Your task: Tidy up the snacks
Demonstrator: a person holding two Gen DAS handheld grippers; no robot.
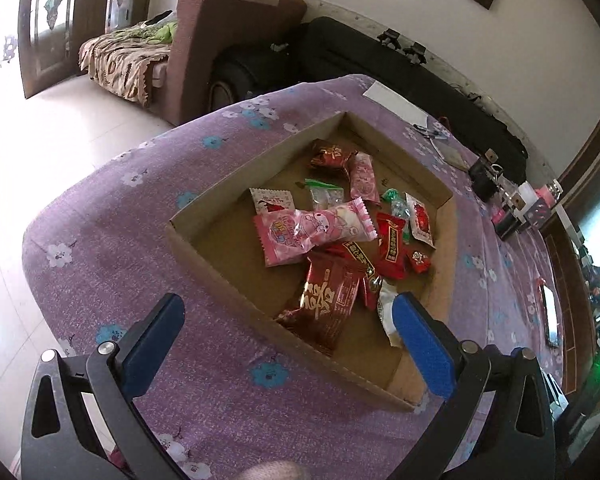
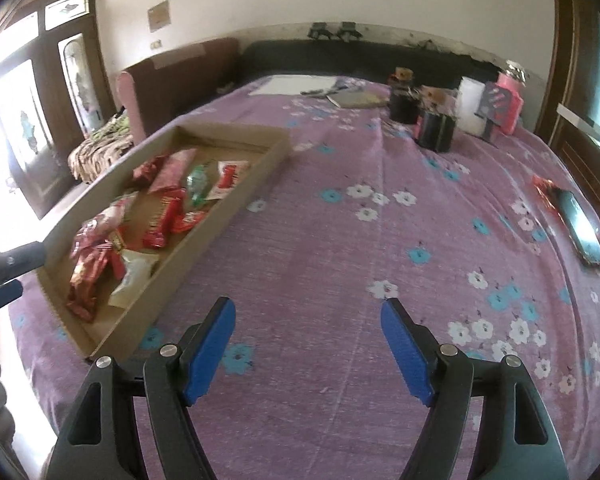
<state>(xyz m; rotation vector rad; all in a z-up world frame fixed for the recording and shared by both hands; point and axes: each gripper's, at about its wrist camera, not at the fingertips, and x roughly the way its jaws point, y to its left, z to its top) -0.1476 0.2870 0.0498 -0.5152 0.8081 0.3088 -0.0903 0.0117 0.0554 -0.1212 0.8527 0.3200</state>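
**Reaching for the last snack**

You are hovering both grippers, left (image 1: 288, 344) and right (image 2: 308, 344), gaping and empty. The box (image 1: 220, 276) is holding most snacks (image 1: 320, 236); a red wrapper (image 2: 542, 188) is lying at 2 o'clock beside the phone (image 2: 584, 228). I judge it comes next.

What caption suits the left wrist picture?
Open left gripper poised over a cardboard tray of wrapped snacks on a purple floral cloth.

Left gripper (image 1: 288, 320) hangs over the near corner of a shallow cardboard tray (image 1: 220, 256) on the purple flowered cloth (image 1: 112, 240), blue pads wide apart, nothing between them. Inside: a pink wrapped snack (image 1: 312, 228), red packets (image 1: 328, 304).
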